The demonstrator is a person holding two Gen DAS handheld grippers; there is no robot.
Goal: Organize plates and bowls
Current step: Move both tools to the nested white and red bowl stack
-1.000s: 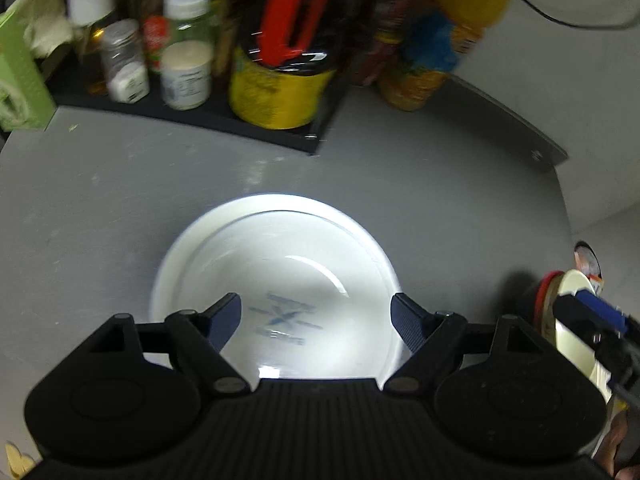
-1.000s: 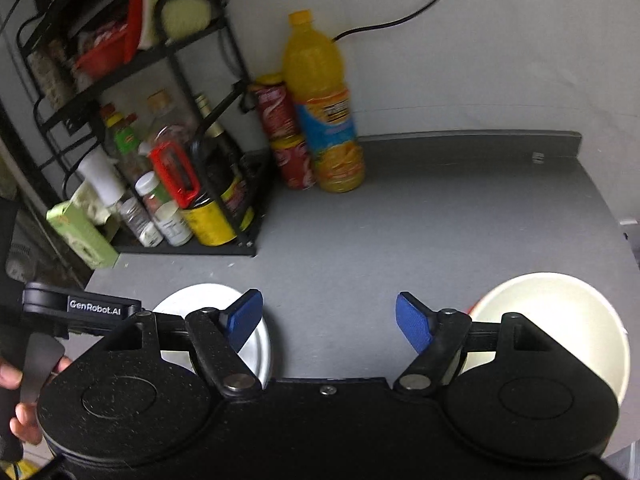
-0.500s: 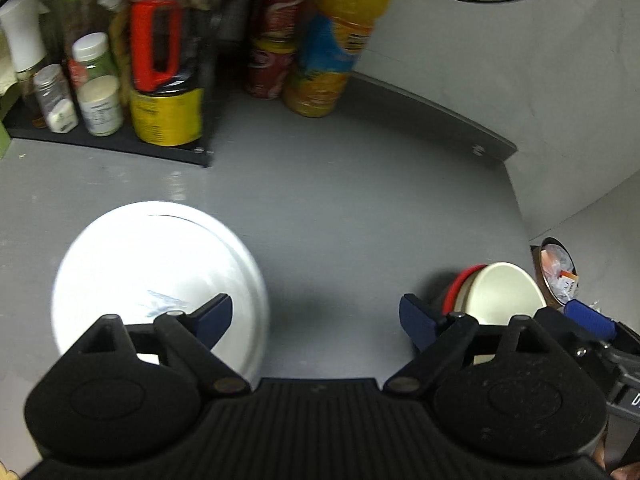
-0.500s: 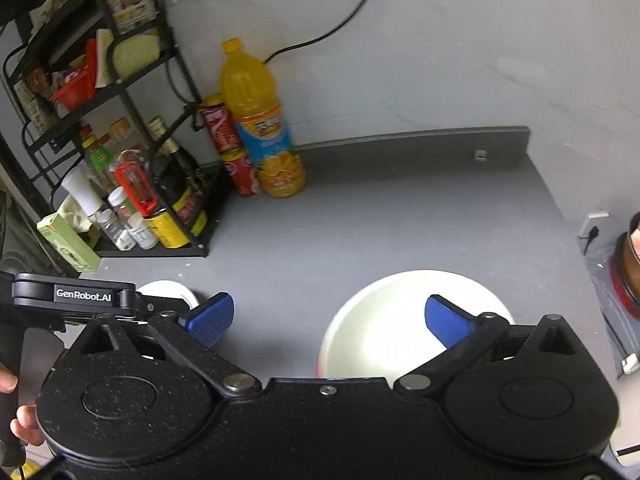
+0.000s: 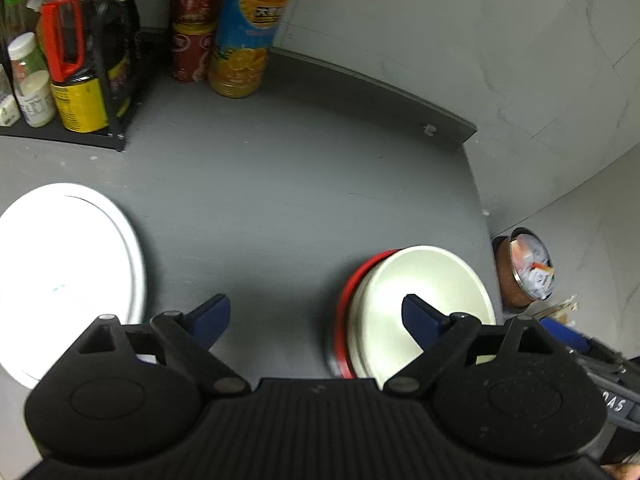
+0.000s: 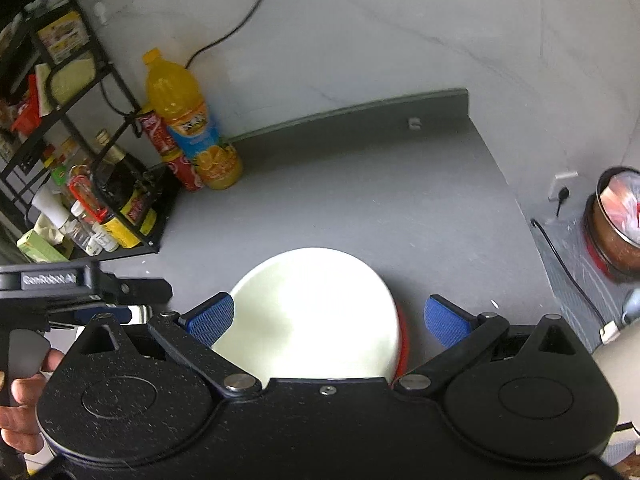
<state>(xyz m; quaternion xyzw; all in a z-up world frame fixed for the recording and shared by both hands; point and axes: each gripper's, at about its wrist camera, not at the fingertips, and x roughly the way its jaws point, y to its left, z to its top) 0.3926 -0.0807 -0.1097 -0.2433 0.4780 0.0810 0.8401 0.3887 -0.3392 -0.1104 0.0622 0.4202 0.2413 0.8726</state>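
Observation:
A white plate (image 5: 68,264) lies on the grey counter at the left of the left wrist view. A cream bowl (image 5: 424,300) sits nested in a red bowl (image 5: 344,308) at the right. My left gripper (image 5: 316,316) is open and empty, above the bare counter between plate and bowls, its right fingertip over the cream bowl. In the right wrist view the cream bowl (image 6: 316,312) fills the middle with the red bowl's rim (image 6: 402,344) at its right. My right gripper (image 6: 328,320) is open and empty, hovering over the cream bowl with its fingers spread either side.
A black rack (image 6: 92,168) with bottles and jars stands at the back left. An orange juice bottle (image 5: 244,36) and red cans (image 5: 192,28) stand beside it. The counter ends at the right edge (image 5: 480,208), with a copper bin (image 5: 524,268) beyond on the floor.
My left gripper has swung right, off the white plate, toward the stacked bowls. My right gripper has moved so that the cream bowl now lies centred between its fingers.

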